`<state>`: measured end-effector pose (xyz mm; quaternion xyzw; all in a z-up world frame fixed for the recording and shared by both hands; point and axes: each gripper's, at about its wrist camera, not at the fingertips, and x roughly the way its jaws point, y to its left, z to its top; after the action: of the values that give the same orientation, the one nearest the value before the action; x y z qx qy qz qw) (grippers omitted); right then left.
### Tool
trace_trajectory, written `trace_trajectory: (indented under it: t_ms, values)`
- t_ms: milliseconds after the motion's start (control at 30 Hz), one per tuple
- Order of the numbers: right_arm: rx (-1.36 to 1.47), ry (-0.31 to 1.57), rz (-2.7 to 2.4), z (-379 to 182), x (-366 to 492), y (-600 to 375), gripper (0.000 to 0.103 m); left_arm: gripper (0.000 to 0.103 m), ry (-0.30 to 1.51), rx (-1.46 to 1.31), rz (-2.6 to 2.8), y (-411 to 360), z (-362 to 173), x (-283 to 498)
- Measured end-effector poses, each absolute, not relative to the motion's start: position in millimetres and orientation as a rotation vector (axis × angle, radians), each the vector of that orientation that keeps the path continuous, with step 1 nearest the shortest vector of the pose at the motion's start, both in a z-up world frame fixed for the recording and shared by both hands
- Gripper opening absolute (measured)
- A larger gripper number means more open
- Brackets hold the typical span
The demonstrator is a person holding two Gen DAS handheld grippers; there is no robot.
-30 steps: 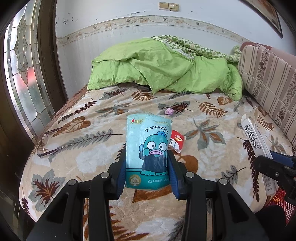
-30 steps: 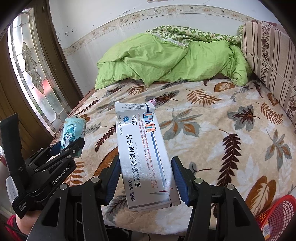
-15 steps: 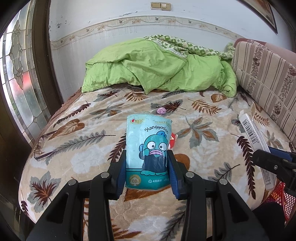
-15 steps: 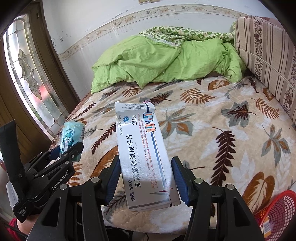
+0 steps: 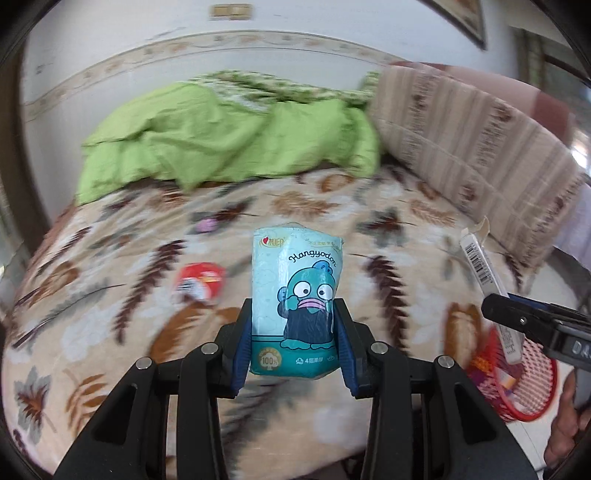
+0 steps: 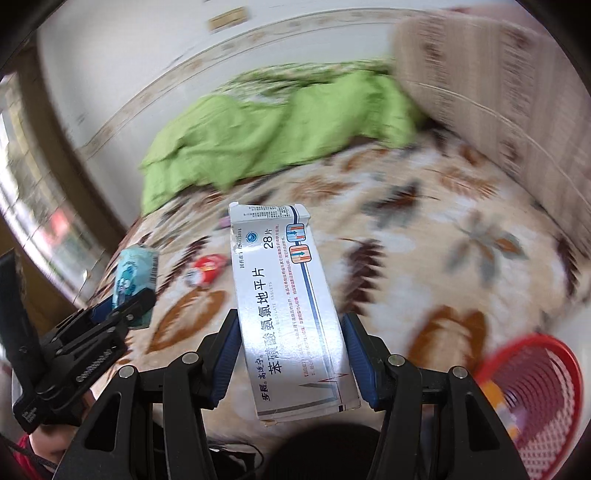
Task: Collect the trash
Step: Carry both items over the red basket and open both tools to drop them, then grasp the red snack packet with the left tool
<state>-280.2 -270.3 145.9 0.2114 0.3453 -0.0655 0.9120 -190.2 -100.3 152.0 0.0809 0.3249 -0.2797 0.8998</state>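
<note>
Left wrist view: left gripper clamps a pale blue tissue pack with a cartoon fish print, upright between the blue pads, both pads touching its sides. Right gripper pinches a white medicine box, long axis pointing away from the camera, top flap torn open, pads against its two long edges. Both items held in the air above the bed. Bed cover is a cream plush blanket with brown and grey leaf print. Lying on it: a small red-and-white wrapper, left of the tissue pack in the left view, and a small pink scrap farther back; both blurred, detail unreadable. Rumpled green quilt piled at the far end against the wall. Striped beige headboard cushion runs along the right side. White wall has a patterned border strip and a switch plate up high. Stained-glass window in a dark frame at left in the right wrist view. Red mesh basket sits low at the right, off the bed's near corner, with some coloured bits inside. Both frames show motion blur across the background.
</note>
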Motion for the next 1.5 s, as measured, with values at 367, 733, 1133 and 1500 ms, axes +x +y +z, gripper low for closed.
trace_trajectory:
  t_ms: [367, 733, 1133, 1500]
  values:
    - [0.646, 0.671, -0.498, 134, -426, -403, 0.059, 0.039, 0.834, 0.247, -1.075, -261, 143, -267]
    - [0.751, 0.736, -0.584, 92, -455, -440, 0.06, 0.05, 0.948, 0.399, -1.21, -340, 96, -312]
    - [0.723, 0.725, -0.601, 105, -455, -432, 0.064, 0.072, 0.888, 0.331, -1.148, -304, 117, -296]
    - [0.573, 0.728, -0.496, 139, -403, -377, 0.068, 0.078, 0.835, 0.171, -0.983, -209, 141, -241]
